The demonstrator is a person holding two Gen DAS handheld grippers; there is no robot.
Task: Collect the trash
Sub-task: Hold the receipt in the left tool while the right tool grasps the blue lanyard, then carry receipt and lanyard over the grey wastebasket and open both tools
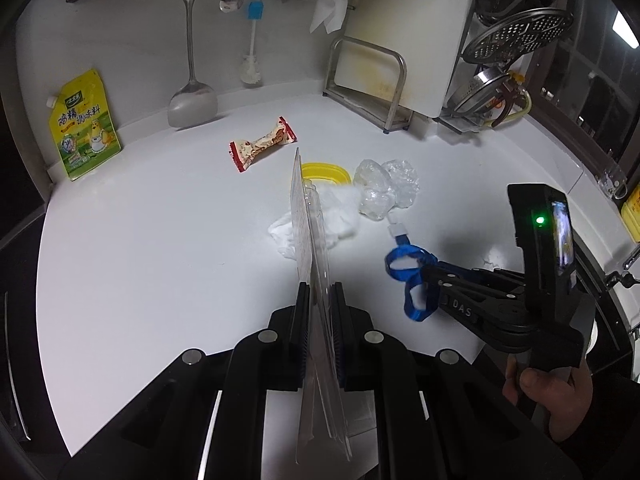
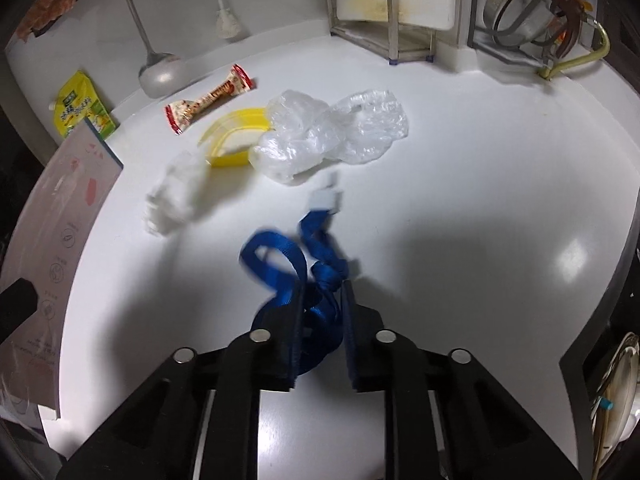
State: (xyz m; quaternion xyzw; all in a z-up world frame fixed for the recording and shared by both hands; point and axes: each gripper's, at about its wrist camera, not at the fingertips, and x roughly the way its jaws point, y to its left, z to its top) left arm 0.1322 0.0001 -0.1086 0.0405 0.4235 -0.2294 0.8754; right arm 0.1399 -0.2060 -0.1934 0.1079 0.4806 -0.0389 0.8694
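Observation:
My left gripper is shut on a flat blister package, held edge-on above the white counter; the package shows in the right wrist view at the left. My right gripper is shut on a blue lanyard with a white clip; the lanyard also shows in the left wrist view. On the counter lie a red-and-white snack wrapper, a yellow plastic lid, crumpled clear plastic and a white tissue wad.
A yellow seasoning pouch leans on the back wall. A spatula, spoon and brush hang there. A metal rack with a cutting board and a dish rack with strainers stand at the back right.

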